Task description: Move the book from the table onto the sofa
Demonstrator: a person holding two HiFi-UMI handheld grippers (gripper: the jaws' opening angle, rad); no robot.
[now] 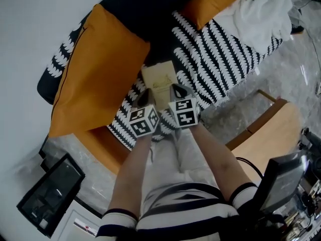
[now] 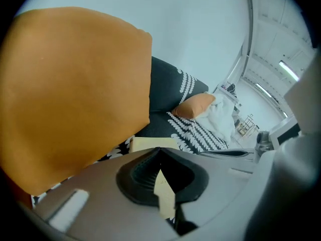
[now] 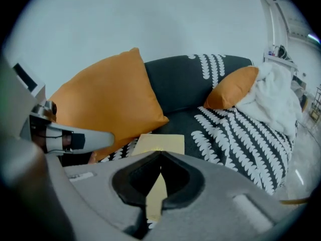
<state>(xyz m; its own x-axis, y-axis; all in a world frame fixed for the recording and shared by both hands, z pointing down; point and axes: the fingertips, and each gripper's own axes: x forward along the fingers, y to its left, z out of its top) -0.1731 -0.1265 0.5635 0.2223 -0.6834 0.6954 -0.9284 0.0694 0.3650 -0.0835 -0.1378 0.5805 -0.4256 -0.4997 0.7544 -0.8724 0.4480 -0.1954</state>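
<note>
**Book is on the sofa; both tools clenched and empty**

At your far left the big orange cushion (image 1: 95,69) leans against the sofa's back; the book lies just beside its lower right corner, and from above I cannot tell whether the two touch.

Your left tool (image 1: 144,95) hangs over the near edge of the book (image 1: 159,79); in the left gripper view its jaws are pressed together at the tips with nothing between them, and the pale cover only shows through the gap behind the pads; so this tool is clenched on nothing.

The book rests flat on the sofa (image 1: 215,54), on the patterned seat cover, cover up, between the big cushion and the open stretch of seat; it is on the sofa, not on the table.

Your right tool (image 1: 179,90) sits close beside the left one, over the same near edge; in the right gripper view its jaws are likewise closed tip to tip and hold nothing, with the book lying beyond them.

Further right are the small orange cushion (image 1: 213,1) and a white cloth (image 1: 261,6) at the sofa's far end, well apart from the book; the wooden table (image 1: 273,129) is at your right.

By my reading the move itself is done; all that seems left is to draw both tools clear.
</note>
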